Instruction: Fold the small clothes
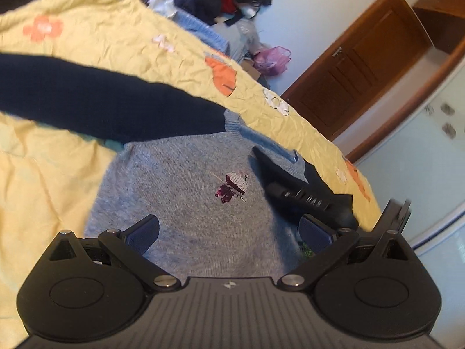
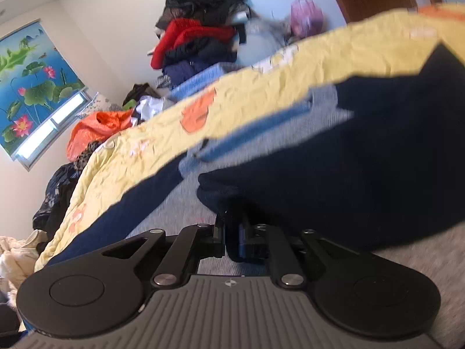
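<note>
Grey knit, soft and limp: the sweater (image 1: 186,197) lies flat on the yellow quilt (image 1: 101,46), chest up, a small embroidered motif (image 1: 232,187) near its middle. Light stuff, this; it will drape and sag from wherever it's taken, and a single-layer pinch will stretch it rather than lift it clean. Best holds, by my reckoning, are the firmer edges: cuff, hem, shoulder seam.

Left gripper (image 1: 229,232) hovers over the body of the sweater, fingers spread wide, nothing between them. One navy sleeve (image 1: 96,99) stretches out flat across the quilt towards the left edge of the left view.

Over to the right gripper (image 2: 231,242): fingers pressed together on a fold of the other navy sleeve (image 2: 334,192), which bunches up right in front of the lens. The right view shows the cloth running between the pads, so the grip looks sound, though how many layers are caught I can't tell.

Hard to read: the right view is smeared with blur, and the held sleeve blocks most of the sweater beyond it. From the left view, the right gripper shows only as a dark shape at the sweater's far side, and the hem is hidden under the left tool's body. A clothes heap (image 2: 200,37) sits beyond the quilt.
</note>
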The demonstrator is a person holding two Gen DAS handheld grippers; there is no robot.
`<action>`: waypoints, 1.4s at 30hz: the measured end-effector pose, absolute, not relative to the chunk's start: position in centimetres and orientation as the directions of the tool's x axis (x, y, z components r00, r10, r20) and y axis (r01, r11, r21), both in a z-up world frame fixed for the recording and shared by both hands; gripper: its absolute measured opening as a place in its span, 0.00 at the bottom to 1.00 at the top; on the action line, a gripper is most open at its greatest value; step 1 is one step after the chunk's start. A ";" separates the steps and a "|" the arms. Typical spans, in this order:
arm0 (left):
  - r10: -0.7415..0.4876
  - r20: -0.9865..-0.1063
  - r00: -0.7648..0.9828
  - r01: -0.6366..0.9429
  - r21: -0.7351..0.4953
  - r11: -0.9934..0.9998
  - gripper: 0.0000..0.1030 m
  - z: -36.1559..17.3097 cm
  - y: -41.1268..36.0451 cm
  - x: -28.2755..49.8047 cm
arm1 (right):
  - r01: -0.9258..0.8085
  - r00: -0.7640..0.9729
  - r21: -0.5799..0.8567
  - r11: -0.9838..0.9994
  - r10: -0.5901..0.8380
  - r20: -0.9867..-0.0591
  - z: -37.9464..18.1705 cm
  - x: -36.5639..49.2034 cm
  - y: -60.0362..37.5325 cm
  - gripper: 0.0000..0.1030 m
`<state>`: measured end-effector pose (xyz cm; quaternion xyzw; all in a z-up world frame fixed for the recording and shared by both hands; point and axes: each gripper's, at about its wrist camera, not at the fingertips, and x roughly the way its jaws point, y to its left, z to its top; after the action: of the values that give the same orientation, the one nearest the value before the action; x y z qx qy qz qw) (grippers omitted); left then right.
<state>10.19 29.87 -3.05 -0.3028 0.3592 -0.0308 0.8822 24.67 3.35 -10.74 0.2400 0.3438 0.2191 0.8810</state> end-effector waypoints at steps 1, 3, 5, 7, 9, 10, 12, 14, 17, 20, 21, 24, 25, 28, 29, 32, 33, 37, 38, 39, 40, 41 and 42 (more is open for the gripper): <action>-0.274 -0.623 0.733 -0.174 -0.560 0.810 1.00 -3.1 29.9 10.7 | -0.226 0.665 0.580 0.782 0.559 -0.495 -10.5 24.4 3.1 0.24; -0.330 -0.583 0.742 -0.133 -0.611 0.781 1.00 -3.0 29.8 11.7 | -0.261 0.666 0.566 0.782 0.570 -0.481 -9.5 23.0 2.5 0.44; -0.393 -0.524 0.756 -0.088 -0.676 0.732 1.00 -2.7 29.6 12.7 | -0.277 0.700 0.550 0.788 0.557 -0.447 -8.8 20.6 1.0 0.48; -0.487 -0.442 0.754 -0.011 -0.749 0.662 1.00 -2.8 29.2 14.1 | -0.279 0.729 0.529 0.801 0.535 -0.426 -8.7 18.2 -0.7 0.48; -0.560 -0.419 0.715 0.019 -0.788 0.615 1.00 -3.6 28.3 16.5 | -0.258 0.754 0.502 0.826 0.497 -0.429 -9.2 16.3 -2.1 0.50; -0.589 -0.422 0.689 0.031 -0.795 0.606 1.00 -4.1 27.7 17.8 | -0.246 0.761 0.489 0.837 0.479 -0.437 -9.5 15.8 -2.6 0.50; -0.587 -0.468 0.660 0.029 -0.766 0.643 1.00 -4.9 26.4 20.1 | -0.211 0.756 0.508 0.835 0.469 -0.456 -10.2 15.5 -3.4 0.50; -0.508 -0.564 0.650 -0.002 -0.671 0.742 1.00 -5.3 25.2 22.3 | -0.197 0.756 0.542 0.817 0.479 -0.446 -10.5 15.8 -3.9 0.51; -0.469 -0.627 0.622 -0.022 -0.613 0.790 1.00 -6.5 24.1 24.6 | -0.188 0.752 0.562 0.806 0.486 -0.446 -10.9 16.2 -4.1 0.53; -0.496 -0.614 0.614 -0.042 -0.653 0.757 1.00 -7.5 24.4 25.1 | -0.202 0.751 0.556 0.806 0.492 -0.440 -11.0 16.2 -3.9 0.56; -0.511 -0.605 0.611 -0.044 -0.671 0.740 1.00 -7.6 24.4 25.2 | -0.206 0.750 0.555 0.806 0.495 -0.439 -11.0 16.2 -3.9 0.58; -0.573 -0.581 0.577 -0.066 -0.733 0.677 1.00 -8.4 24.4 25.5 | -0.218 0.745 0.562 0.798 0.508 -0.433 -11.1 16.4 -3.8 0.62; -0.569 -0.581 0.582 -0.069 -0.733 0.677 1.00 -8.4 24.4 25.4 | -0.219 0.743 0.567 0.794 0.512 -0.430 -11.1 16.4 -3.9 0.62; -0.575 -0.558 0.598 -0.089 -0.759 0.645 1.00 -8.6 24.8 25.3 | -0.219 0.742 0.577 0.787 0.518 -0.425 -11.2 16.5 -4.1 0.63; -0.587 -0.537 0.606 -0.091 -0.780 0.619 1.00 -8.9 25.1 25.3 | -0.219 0.742 0.579 0.786 0.519 -0.424 -11.2 16.5 -4.1 0.63; -0.571 -0.527 0.630 -0.063 -0.767 0.638 0.98 -8.9 25.2 25.1 | -0.220 0.741 0.577 0.786 0.520 -0.425 -11.2 16.5 -4.1 0.63; -0.532 -0.549 0.644 -0.052 -0.726 0.686 0.92 -8.4 24.6 24.8 | -0.221 0.741 0.577 0.786 0.520 -0.425 -11.2 16.5 -4.0 0.63; -0.303 -0.695 0.652 -0.040 -0.431 0.902 0.16 -7.4 21.6 24.8 | -0.220 0.741 0.579 0.785 0.521 -0.423 -11.2 16.5 -4.0 0.63; -0.300 -0.694 0.655 -0.036 -0.425 0.904 0.16 -7.4 21.5 24.8 | -0.220 0.741 0.580 0.784 0.521 -0.423 -11.2 16.5 -4.0 0.63; -0.297 -0.695 0.655 -0.033 -0.419 0.907 0.14 -7.3 21.4 24.9 | -0.220 0.741 0.579 0.785 0.521 -0.423 -11.2 16.5 -4.1 0.63; -0.293 -0.697 0.655 -0.020 -0.404 0.915 0.07 -7.2 21.2 24.9 | -0.221 0.741 0.579 0.785 0.521 -0.424 -11.2 16.5 -4.1 0.63; -0.287 -0.695 0.659 -0.003 -0.383 0.924 0.06 -6.9 20.9 24.9 | -0.221 0.741 0.578 0.785 0.521 -0.424 -11.2 16.5 -4.1 0.63; -0.276 -0.692 0.668 0.012 -0.361 0.933 0.05 -6.5 20.6 24.8 | -0.221 0.741 0.579 0.785 0.521 -0.423 -11.2 16.5 -4.1 0.63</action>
<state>24.82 20.59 -6.48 -0.1651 0.3998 -0.0801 0.8981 16.49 -4.07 -11.21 0.2548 0.2945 0.2066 0.8976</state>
